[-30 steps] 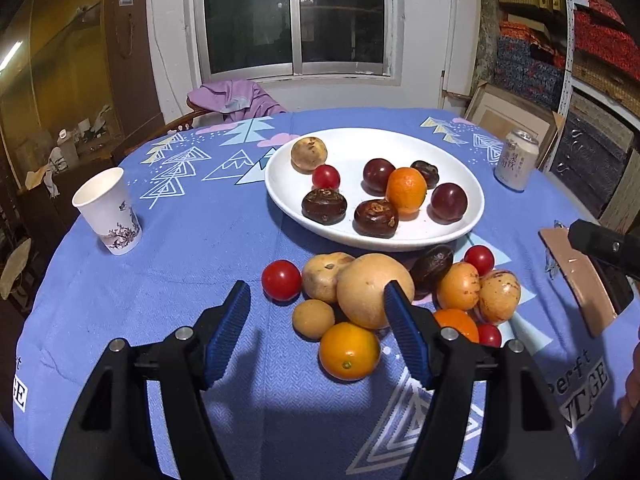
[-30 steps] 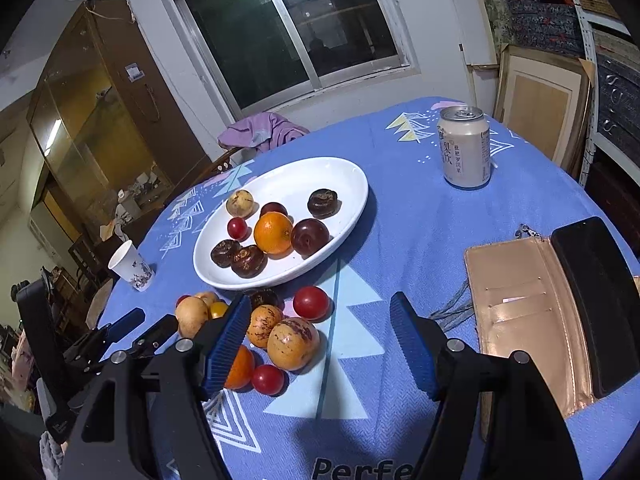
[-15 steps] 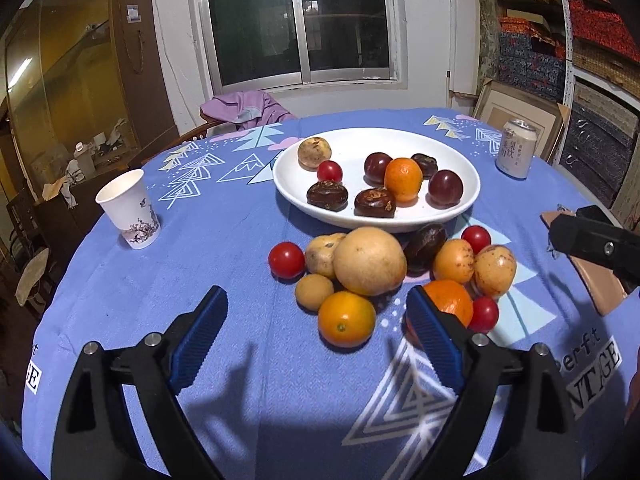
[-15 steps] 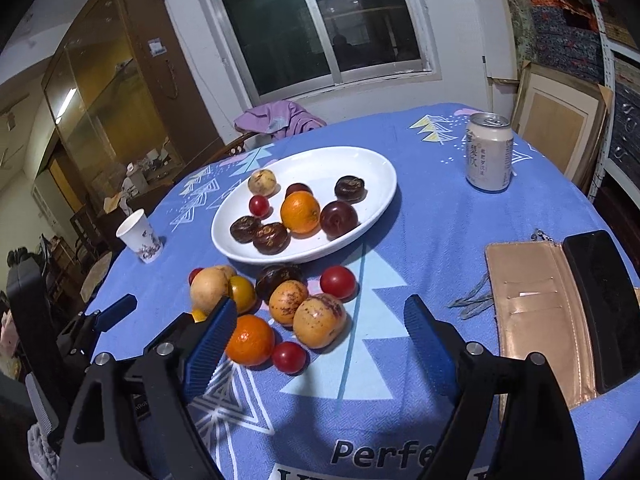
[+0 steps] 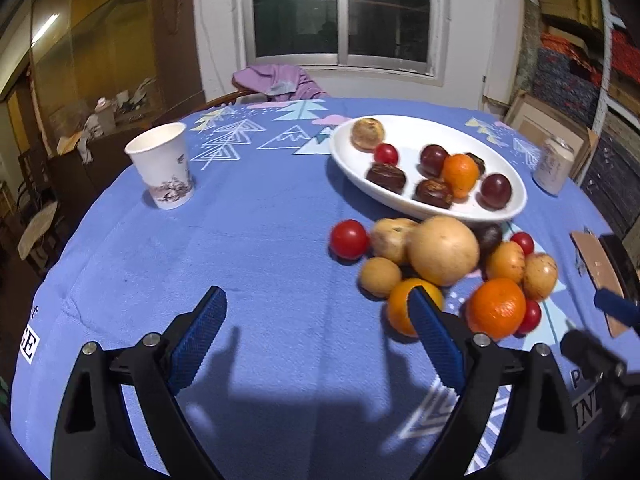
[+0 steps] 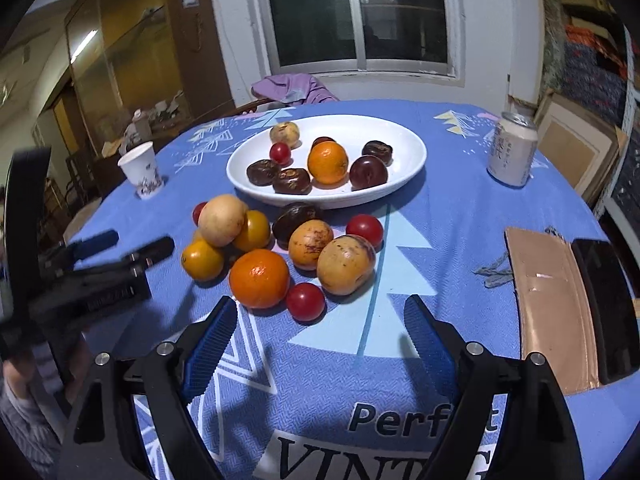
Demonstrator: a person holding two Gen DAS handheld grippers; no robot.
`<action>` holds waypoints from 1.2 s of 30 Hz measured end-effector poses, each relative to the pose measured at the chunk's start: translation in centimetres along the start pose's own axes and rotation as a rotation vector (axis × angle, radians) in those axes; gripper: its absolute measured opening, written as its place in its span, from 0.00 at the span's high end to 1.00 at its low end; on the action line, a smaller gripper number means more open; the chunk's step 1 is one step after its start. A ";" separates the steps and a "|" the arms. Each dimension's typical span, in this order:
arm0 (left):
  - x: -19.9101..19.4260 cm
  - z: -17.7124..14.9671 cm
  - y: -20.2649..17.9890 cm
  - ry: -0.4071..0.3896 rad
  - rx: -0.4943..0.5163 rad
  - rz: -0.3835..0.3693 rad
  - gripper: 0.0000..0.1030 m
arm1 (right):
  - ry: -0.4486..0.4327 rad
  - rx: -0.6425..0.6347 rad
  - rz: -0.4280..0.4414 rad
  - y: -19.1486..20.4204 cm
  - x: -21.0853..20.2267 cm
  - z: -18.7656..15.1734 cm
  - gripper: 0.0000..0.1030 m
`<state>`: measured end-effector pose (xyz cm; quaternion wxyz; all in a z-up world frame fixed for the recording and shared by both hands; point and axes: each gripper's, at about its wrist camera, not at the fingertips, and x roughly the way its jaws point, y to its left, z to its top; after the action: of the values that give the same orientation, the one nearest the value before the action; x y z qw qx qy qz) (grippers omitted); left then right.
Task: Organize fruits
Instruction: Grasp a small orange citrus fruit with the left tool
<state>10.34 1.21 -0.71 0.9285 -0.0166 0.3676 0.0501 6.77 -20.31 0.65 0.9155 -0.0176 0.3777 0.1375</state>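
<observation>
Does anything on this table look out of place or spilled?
Nothing is spilled. A heap of loose fruit lies on the tablecloth beside the white plate, and a wallet sits among the food.

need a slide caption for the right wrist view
Open right claw hovers near loose fruit pile before a white plate of fruit.

White wall, dark window (image 5: pixel 340 12) (night), wooden cabinet (image 6: pixel 132 56)

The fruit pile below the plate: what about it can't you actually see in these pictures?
- Left view: one orange is half hidden behind the left claw finger.
- Left view: dark fruit mostly covered by the big tan fruit.
- Right view: a small red tomato peeks from behind the same tan fruit.
- Both views: the fruits' undersides.
</observation>
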 end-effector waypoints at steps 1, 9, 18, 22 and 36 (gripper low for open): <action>0.1 0.3 0.8 0.006 -0.023 -0.001 0.13 | -0.002 -0.013 -0.003 0.2 0.0 0.0 0.16; 0.8 0.7 2.9 0.037 -0.106 -0.012 0.13 | -0.011 -0.060 -0.012 0.7 0.3 -0.1 0.23; -0.1 -0.3 -0.6 0.016 0.049 -0.046 0.13 | 0.041 -0.079 0.023 0.9 1.4 -0.5 0.51; 0.0 -0.8 -2.1 0.020 0.107 -0.087 0.13 | 0.051 -0.071 0.014 0.7 1.7 -0.5 0.51; 3.5 -1.1 -3.4 0.120 0.116 -0.193 0.35 | 0.052 -0.057 -0.005 0.3 1.7 -0.4 0.50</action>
<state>12.53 -1.98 -3.92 0.9047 -0.0013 0.4216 -0.0617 7.57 -19.67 -0.84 0.9049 -0.0481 0.3971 0.1455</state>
